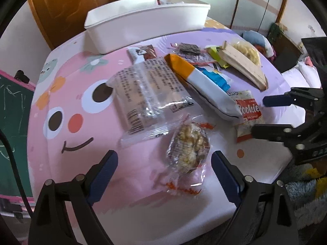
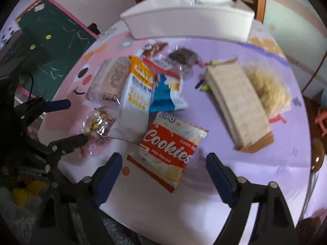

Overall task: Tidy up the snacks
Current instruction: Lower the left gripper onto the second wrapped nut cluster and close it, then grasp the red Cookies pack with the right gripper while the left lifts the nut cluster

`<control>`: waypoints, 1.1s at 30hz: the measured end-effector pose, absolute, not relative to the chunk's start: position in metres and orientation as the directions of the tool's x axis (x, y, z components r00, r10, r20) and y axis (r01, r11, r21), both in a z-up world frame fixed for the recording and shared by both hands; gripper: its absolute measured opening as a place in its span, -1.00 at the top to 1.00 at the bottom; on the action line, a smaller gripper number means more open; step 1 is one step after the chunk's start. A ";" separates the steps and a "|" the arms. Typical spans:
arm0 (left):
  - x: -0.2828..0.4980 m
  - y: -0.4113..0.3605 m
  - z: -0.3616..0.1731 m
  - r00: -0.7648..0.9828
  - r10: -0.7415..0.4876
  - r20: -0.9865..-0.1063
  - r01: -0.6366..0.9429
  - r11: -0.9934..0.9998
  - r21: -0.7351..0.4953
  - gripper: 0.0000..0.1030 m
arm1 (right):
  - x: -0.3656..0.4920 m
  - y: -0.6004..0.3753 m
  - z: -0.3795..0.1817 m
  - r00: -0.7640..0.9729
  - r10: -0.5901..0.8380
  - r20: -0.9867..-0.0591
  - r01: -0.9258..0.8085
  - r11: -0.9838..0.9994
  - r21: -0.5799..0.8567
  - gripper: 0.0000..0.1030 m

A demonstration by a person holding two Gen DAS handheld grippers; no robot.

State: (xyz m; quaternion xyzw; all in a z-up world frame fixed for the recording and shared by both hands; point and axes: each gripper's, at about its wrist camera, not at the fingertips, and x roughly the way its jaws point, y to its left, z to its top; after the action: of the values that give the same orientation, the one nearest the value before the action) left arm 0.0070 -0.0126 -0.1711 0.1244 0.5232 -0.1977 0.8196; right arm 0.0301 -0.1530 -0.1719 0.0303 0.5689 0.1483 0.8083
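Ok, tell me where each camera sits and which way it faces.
Left wrist: on the left gripper, angled down at the puffed-rice pack; its own open fingers show, with the right gripper at the right edge.
Right wrist: on the right gripper, angled down at the Cookies pack; its own open fingers show, left gripper at the left edge.
Shared: both packs, white bin, table.

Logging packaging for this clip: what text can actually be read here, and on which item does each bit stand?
"Cookies", "Milk flavour", "Cream": red and white cookie packet.
"LiPO", seen upside down: same packet's top edge.
"OATS", "20": orange and white oat packet.
Dense print and barcode on clear cracker wrapper: too small to read.
Other wrappers: nothing legible.
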 end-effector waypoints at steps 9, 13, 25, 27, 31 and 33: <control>0.015 -0.031 -0.187 0.314 -0.184 -0.932 0.473 0.881 -0.015 -0.39 | 0.039 -0.128 -0.182 0.326 0.159 -0.932 -0.201 0.975 0.097 -0.39; 0.016 -0.035 -0.192 0.285 -0.190 -0.940 0.478 0.878 -0.032 -0.16 | 0.038 -0.125 -0.183 0.340 0.109 -0.934 -0.221 0.975 0.033 -0.24; 0.008 -0.050 -0.192 0.286 -0.185 -0.940 0.501 0.865 -0.017 0.23 | 0.036 -0.130 -0.182 0.359 0.110 -0.927 -0.229 0.973 0.027 0.11; 0.008 -0.050 -0.191 0.284 -0.178 -0.942 0.494 0.869 -0.016 0.23 | 0.034 -0.132 -0.182 0.360 0.125 -0.924 -0.227 0.973 0.043 0.11; 0.006 -0.049 -0.188 0.289 -0.158 -0.944 0.483 0.876 0.002 0.24 | 0.029 -0.136 -0.177 0.375 0.150 -0.915 -0.228 0.971 0.065 0.11; 0.004 -0.047 -0.186 0.293 -0.151 -0.944 0.473 0.881 0.006 0.24 | 0.026 -0.138 -0.172 0.395 0.161 -0.904 -0.230 0.971 0.072 0.12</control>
State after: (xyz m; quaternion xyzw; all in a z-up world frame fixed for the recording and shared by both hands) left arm 0.0043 -0.0469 -0.1860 0.1433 0.5610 -0.1971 0.7911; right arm 0.0261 -0.1381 -0.1724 -0.0321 0.5373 0.1168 0.8346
